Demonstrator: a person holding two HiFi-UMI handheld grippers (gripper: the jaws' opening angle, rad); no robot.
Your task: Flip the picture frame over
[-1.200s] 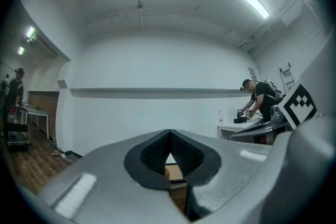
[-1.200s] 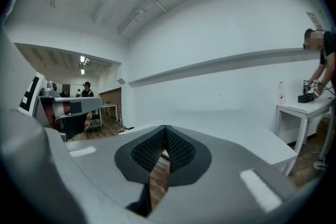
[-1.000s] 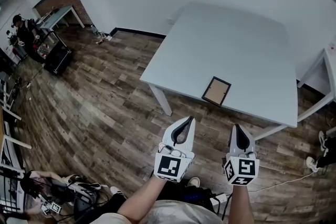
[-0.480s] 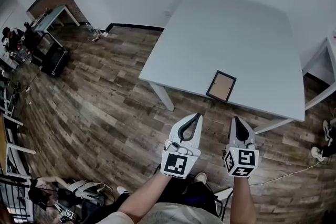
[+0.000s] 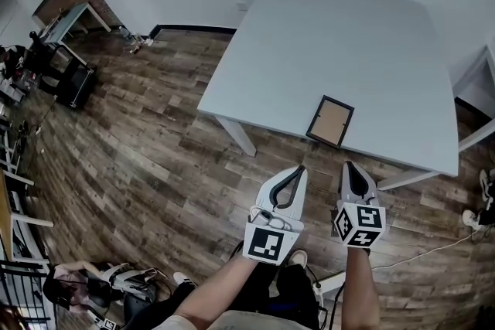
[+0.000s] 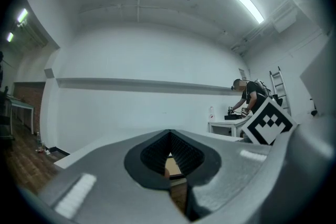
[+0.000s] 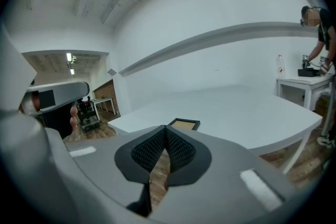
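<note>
1. Left gripper (image 5: 297, 172), in the person's left hand: jaws closed tip to tip, nothing held between them; pointed about level toward the table's near edge.
2. Right gripper (image 5: 349, 166), just beside the left: jaws likewise pressed together and empty; tipped slightly downward.
3. Left marker cube (image 5: 267, 243) and right marker cube (image 5: 360, 226) at the rear of each gripper, directly ahead of the person's forearms.
4. Both grippers over the wooden floor (image 5: 139, 127), short of the table and touching nothing.
5. Picture frame (image 5: 330, 121): flat on the white table (image 5: 348, 27), close to its near edge, ahead of the grippers and apart from both; dark border, brown panel facing up.
6. Background, right gripper view: second white table (image 7: 296, 84) off to the right, a person standing at it.
</note>
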